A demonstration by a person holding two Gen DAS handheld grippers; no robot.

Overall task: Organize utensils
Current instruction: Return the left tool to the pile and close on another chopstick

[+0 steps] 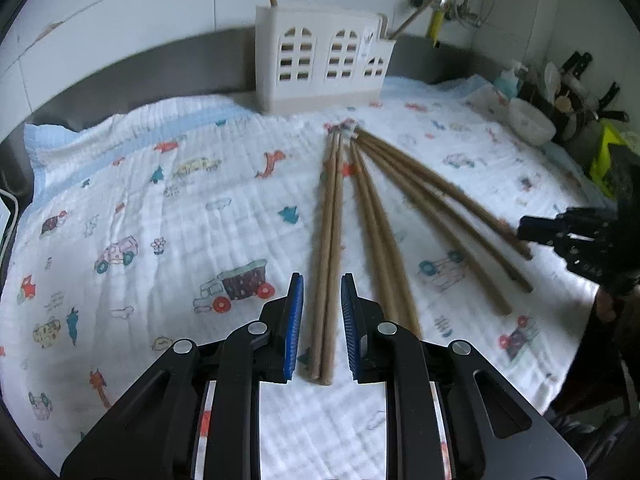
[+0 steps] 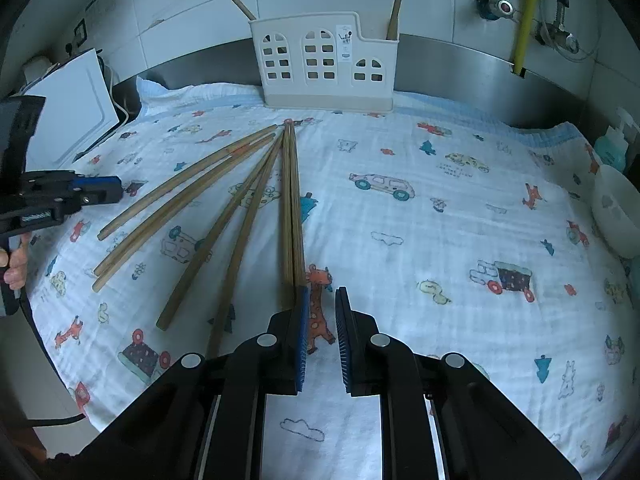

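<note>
The left gripper (image 1: 322,332) is hanging released, its jaws straddling a pair (image 1: 329,248) of chopsticks lying on the cloth (image 1: 160,208), so this looks like the pick-up step. The right gripper (image 2: 322,336) is also spread, holding nothing, just beside another pair (image 2: 292,204). More chopsticks (image 1: 432,208) are fanning toward the holder (image 1: 320,64). Next, probably: closing squarely on both sticks and carrying them to the holder.

Matt brown wooden chopsticks (image 1: 332,240) lie on a soft, crinkled printed cotton cloth (image 1: 160,208) in the middle of the frame, with a smooth cream plastic holder (image 1: 322,64) at the upper centre, glossy white wall tiles (image 1: 120,8) and a brushed-metal backsplash (image 2: 480,68) behind.
</note>
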